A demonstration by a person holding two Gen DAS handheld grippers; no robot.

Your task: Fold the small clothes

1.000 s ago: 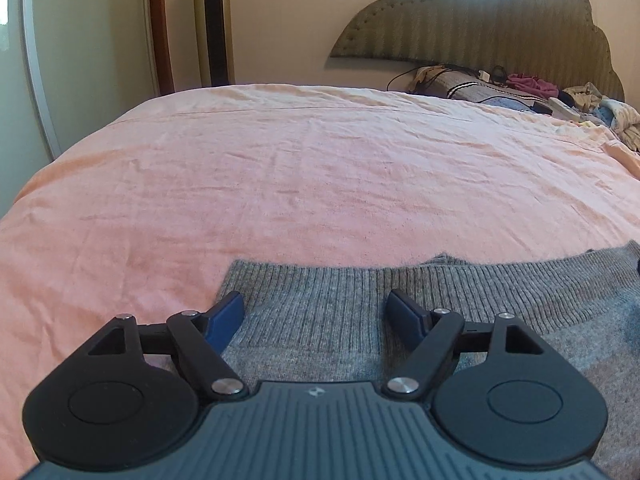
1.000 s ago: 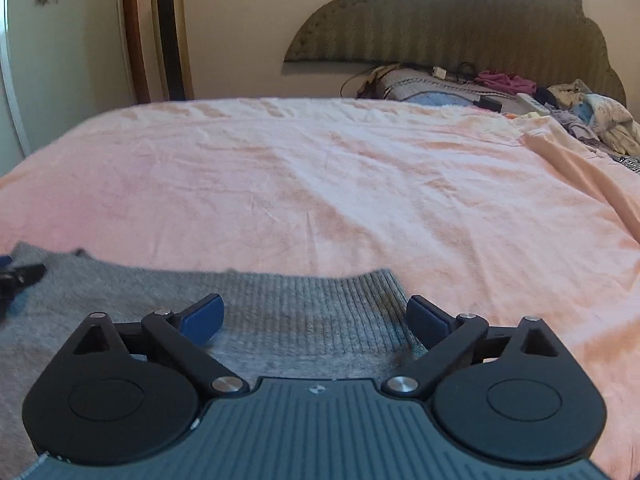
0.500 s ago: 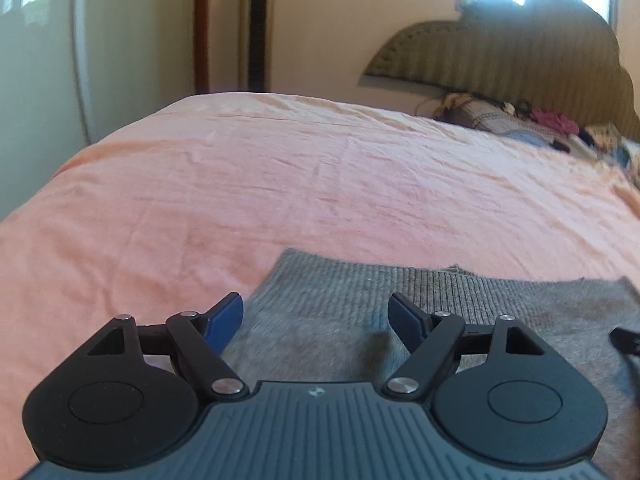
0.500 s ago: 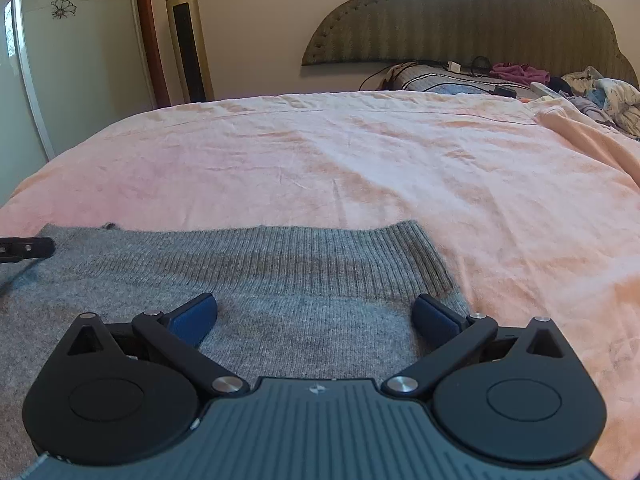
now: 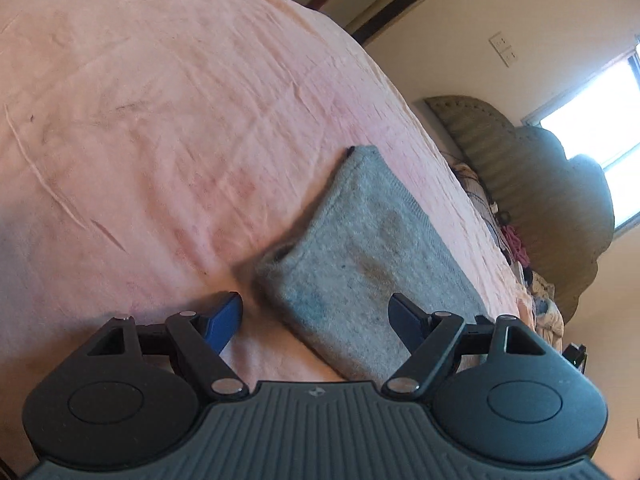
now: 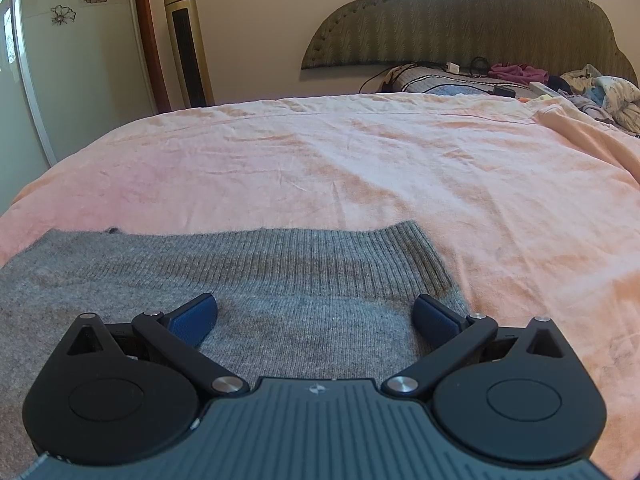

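Bedroom in a home: a bed (image 6: 360, 168) under a pink sheet, a padded scalloped headboard (image 6: 472, 20) at 12 o'clock, a tower fan (image 6: 188, 44) at 10 o'clock, loose clothes (image 6: 600, 92) at 2 o'clock.

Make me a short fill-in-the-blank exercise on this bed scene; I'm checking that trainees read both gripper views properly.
1. The knitted garment lying on the bed is ____ in colour.
2. The sheet under it is ____.
3. The jaws of the right gripper stand ____ over the garment.
4. The left gripper holds ____ between its pads.

Missing words: grey; pink; open; nothing
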